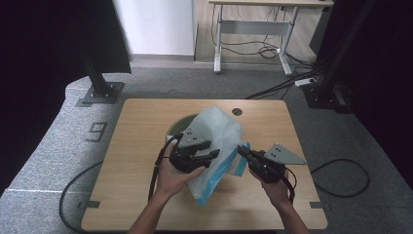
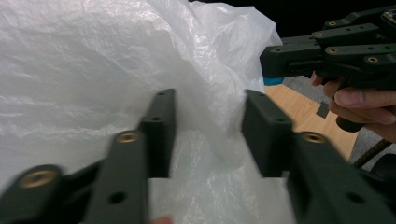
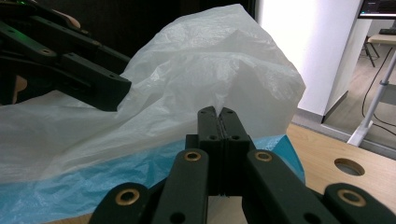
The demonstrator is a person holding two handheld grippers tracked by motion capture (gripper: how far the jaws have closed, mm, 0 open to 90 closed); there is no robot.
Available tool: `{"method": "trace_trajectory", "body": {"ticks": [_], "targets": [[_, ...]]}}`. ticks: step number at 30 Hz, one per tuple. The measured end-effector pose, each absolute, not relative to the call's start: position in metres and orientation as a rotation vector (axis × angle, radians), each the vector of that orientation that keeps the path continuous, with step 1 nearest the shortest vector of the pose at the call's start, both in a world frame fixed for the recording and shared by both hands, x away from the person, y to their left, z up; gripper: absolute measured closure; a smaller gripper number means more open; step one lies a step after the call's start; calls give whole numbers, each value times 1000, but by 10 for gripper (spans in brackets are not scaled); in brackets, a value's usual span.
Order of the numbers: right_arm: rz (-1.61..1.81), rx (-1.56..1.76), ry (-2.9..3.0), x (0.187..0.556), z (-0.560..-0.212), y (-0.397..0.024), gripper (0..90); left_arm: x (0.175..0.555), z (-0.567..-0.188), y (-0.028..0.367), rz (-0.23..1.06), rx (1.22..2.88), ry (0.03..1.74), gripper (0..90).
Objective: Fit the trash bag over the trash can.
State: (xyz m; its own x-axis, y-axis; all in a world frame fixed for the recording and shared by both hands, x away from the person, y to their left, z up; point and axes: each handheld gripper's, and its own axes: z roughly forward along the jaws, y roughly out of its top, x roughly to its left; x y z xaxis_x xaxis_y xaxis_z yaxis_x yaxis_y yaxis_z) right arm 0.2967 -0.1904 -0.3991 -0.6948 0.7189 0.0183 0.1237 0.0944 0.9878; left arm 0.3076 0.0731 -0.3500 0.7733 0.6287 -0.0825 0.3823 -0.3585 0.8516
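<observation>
I am working with a thin white plastic bag [image 1: 216, 141] that has a blue edge. It is up off the table [image 1: 146, 195], puffed out, in front of a green bowl [image 1: 178, 126] — or maybe a bin, I cannot tell.

My right gripper [image 3: 218, 114] is pressed tight together, pinching a bit of the bag film at its tips. So that side is caught.

My left gripper [image 2: 208, 135] has its jaws apart, with bag film bunched between them. I don't think they squeeze it yet.

So I am about halfway. I think what is left is to grab the left side, pull the bag open, and maybe put it over the green bowl.
</observation>
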Motion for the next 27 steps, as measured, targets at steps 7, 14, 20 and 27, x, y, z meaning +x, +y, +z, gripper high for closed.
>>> {"method": "trace_trajectory", "body": {"ticks": [7,14,20,27], "targets": [[1652,823,1891,296,-400,-193,766,312,-350,79,269,1965,738,876],[1663,857,1832,283,-400,-205,582,319,-351,88,265,1890,768,900],[1658,872,1824,258,-409,-222,574,325,-352,98,237,1830,802,900],[1675,845,1848,243,-417,-219,586,328,-353,100,225,1823,814,900]]}}
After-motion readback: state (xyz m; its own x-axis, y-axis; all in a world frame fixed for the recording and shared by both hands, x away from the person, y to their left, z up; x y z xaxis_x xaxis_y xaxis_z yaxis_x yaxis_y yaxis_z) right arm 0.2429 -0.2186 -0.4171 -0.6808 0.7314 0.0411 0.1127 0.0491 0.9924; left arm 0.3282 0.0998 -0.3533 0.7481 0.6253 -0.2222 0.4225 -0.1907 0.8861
